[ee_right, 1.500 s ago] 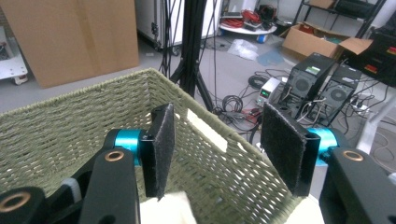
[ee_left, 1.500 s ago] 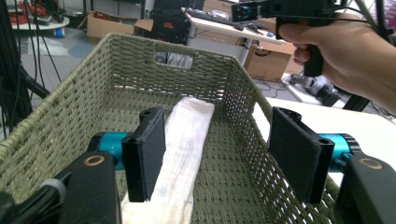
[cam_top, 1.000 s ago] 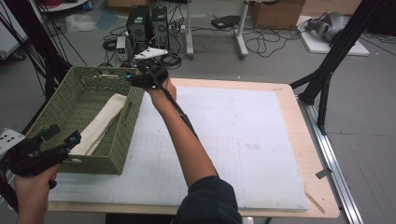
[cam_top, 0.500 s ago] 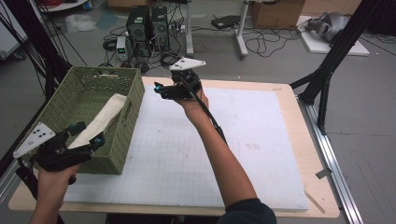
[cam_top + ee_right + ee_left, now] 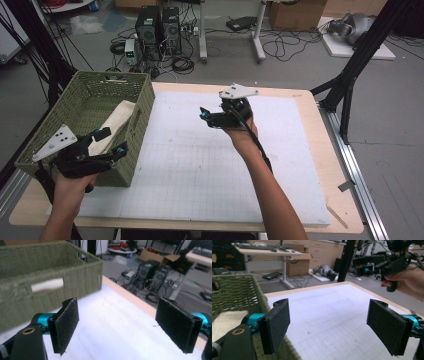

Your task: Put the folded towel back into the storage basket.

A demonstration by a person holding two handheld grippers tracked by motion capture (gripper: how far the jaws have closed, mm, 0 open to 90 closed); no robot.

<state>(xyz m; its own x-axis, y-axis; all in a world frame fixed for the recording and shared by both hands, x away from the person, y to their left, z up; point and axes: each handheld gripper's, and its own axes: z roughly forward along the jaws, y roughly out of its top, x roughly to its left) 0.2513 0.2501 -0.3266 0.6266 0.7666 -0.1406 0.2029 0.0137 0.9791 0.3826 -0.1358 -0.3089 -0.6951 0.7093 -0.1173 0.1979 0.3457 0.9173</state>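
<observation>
White mat [image 5: 210,165], half-hidden cloth [image 5: 116,125] in basket [image 5: 135,107]

White mat [image 5: 210,165] lies bare between the claws; green basket [image 5: 135,130] walls its left edge

Your basket [image 5: 142,117] is coarse green wicker, rough and matt; inside it lies a pale, soft-looking cloth [image 5: 116,124]. Beside the basket, the white mat [image 5: 210,170] looks matt and faintly gridded (foam, perhaps), on a smooth light-wood table [image 5: 345,210]. Your pads [image 5: 275,325] are black, fuzzy and matt, backed by glossy teal metal.
</observation>
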